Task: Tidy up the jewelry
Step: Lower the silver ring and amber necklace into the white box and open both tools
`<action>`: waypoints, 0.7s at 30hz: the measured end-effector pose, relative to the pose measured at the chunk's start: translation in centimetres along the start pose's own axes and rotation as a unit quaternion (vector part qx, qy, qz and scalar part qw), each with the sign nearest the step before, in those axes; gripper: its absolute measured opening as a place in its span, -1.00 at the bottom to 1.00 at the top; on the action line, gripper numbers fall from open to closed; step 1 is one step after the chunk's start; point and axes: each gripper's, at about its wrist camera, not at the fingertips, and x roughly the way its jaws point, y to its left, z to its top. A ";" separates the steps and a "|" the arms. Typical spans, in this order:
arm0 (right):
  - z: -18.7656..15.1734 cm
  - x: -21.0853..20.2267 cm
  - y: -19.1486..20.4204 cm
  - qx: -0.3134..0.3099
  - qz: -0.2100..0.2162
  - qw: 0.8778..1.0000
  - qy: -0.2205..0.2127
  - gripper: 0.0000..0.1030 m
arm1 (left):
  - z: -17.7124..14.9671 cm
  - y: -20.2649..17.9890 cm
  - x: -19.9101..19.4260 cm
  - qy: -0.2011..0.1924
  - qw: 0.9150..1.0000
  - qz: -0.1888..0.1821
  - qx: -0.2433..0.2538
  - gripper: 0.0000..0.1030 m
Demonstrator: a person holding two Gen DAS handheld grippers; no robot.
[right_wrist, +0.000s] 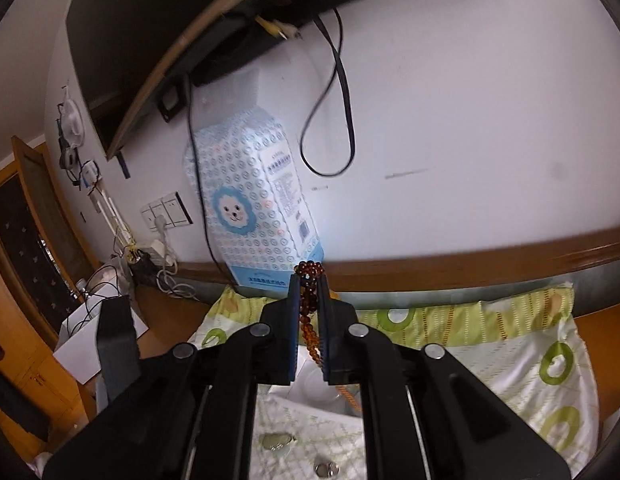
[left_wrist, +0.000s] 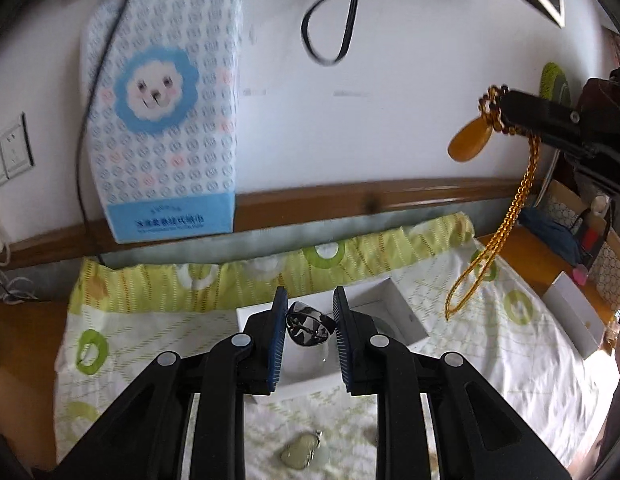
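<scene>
1. The left tool [left_wrist: 310,322] grips a shiny silver ring [left_wrist: 308,326] between its blue pads, just above a white box [left_wrist: 397,312].
2. The box sits on a green and white cloth [left_wrist: 489,344] on the worktop.
3. The right tool [right_wrist: 308,304] squeezes a brown bead string [right_wrist: 308,300], lifted high in the air.
4. A yellow pendant [left_wrist: 469,140] and a gold cord [left_wrist: 505,220] hang down from that tool.
5. A pale heart charm [left_wrist: 300,454] lies on the cloth near the left tool.

Box [left_wrist: 405,320] on cloth [left_wrist: 489,344], pendant [left_wrist: 298,454] before it, pack [left_wrist: 158,120] behind
</scene>
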 end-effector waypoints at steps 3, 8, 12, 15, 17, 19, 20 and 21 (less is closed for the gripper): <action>-1.1 2.5 -0.8 -0.003 -0.009 1.000 0.010 -0.86 | -0.4 0.8 2.8 0.020 1.000 -0.007 -0.013 -0.56; -3.2 5.8 -2.0 -0.002 -0.011 0.999 0.032 -0.86 | -1.5 1.6 6.6 0.046 0.999 0.001 -0.018 -0.56; -5.6 7.9 -3.0 -0.001 -0.015 0.998 0.054 -0.86 | -2.6 2.1 9.2 0.070 0.997 0.004 -0.022 -0.55; -8.2 10.2 -4.5 0.012 -0.026 0.996 0.088 -0.86 | -3.5 2.6 11.0 0.100 0.995 0.001 -0.028 -0.55; -9.6 11.3 -5.3 0.019 -0.033 0.994 0.107 -0.86 | -4.0 2.8 11.7 0.112 0.993 0.004 -0.028 -0.55; -11.2 12.6 -6.0 0.020 -0.042 0.990 0.131 -0.85 | -4.2 2.5 11.6 0.108 0.994 0.007 -0.014 -0.44; -11.7 13.2 -6.2 0.018 -0.044 0.988 0.145 -0.81 | -4.2 2.3 11.5 0.107 0.994 0.002 -0.010 -0.23; -12.0 13.6 -6.5 0.019 -0.046 0.987 0.154 -0.81 | -4.2 2.1 11.2 0.101 0.995 -0.004 -0.006 -0.11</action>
